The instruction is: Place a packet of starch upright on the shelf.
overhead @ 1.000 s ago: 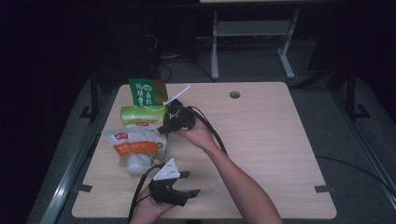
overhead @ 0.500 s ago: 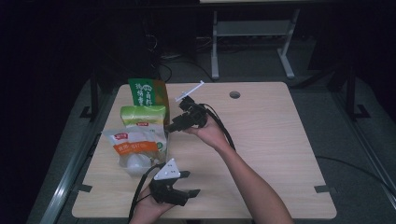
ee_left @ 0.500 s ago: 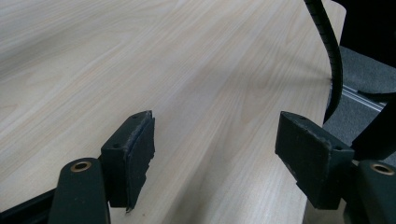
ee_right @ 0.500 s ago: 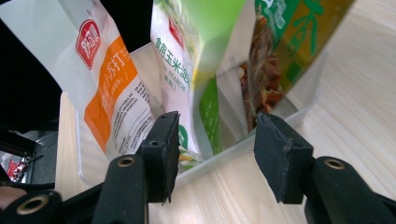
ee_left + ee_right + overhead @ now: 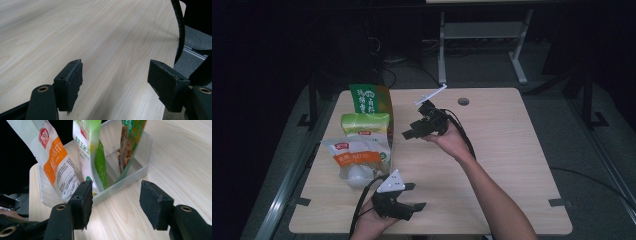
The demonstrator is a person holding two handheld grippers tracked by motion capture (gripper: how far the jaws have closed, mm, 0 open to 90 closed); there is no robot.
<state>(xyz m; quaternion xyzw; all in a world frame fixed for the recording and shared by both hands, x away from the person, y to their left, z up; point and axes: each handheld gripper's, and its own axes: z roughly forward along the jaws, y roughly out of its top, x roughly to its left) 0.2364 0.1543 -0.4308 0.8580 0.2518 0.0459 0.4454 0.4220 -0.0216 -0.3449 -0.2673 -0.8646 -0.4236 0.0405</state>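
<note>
Dim room, grey carpet floor (image 5: 522, 75), metal-legged desk (image 5: 482, 37) behind wooden table (image 5: 512, 150)

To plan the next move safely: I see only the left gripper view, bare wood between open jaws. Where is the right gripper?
Observer: The right gripper is held over the table, facing a clear plastic bin.
Operator: What does the bin hold?
Observer: Three upright packs: an orange-and-white pouch, a light green pouch, a dark green pouch.
Operator: Is one gripped?
Observer: No; its jaws have just been opening, with nothing between them.
</note>
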